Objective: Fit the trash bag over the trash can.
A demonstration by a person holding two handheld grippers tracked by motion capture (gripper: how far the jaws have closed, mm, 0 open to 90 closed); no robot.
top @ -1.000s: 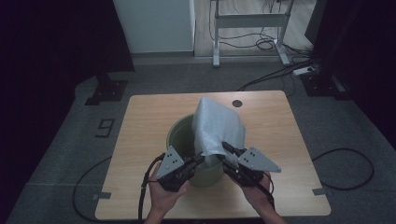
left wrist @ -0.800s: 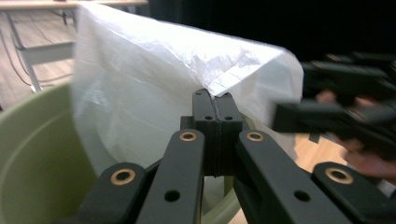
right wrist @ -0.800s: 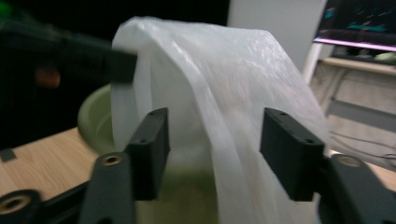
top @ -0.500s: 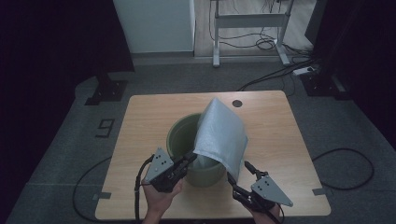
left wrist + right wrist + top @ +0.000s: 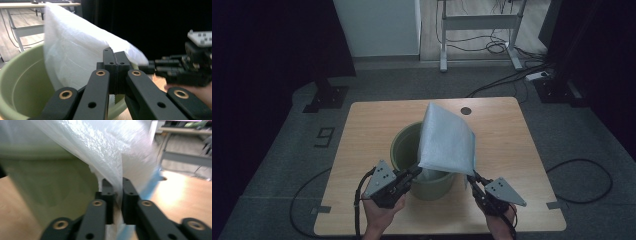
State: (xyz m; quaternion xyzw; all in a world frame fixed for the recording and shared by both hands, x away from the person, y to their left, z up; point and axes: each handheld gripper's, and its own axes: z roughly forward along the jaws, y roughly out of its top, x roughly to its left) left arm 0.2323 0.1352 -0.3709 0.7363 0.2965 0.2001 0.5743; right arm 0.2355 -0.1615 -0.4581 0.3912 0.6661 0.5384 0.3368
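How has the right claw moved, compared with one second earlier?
Yes. The right claw went from the bucket's rim toward the table's near edge, jaws closing on the white bag.

Low in the frame, the left gripper [image 5: 416, 171] points up and right, jaws pressed together. The right gripper [image 5: 473, 179] points up and left; its jaws have just been closing and stand nearly together.

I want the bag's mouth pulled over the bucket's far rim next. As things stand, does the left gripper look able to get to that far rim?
Probably not yet. The left gripper is shut on the white bag at the near rim of the green bucket, and the raised bag stands between it and the far rim.
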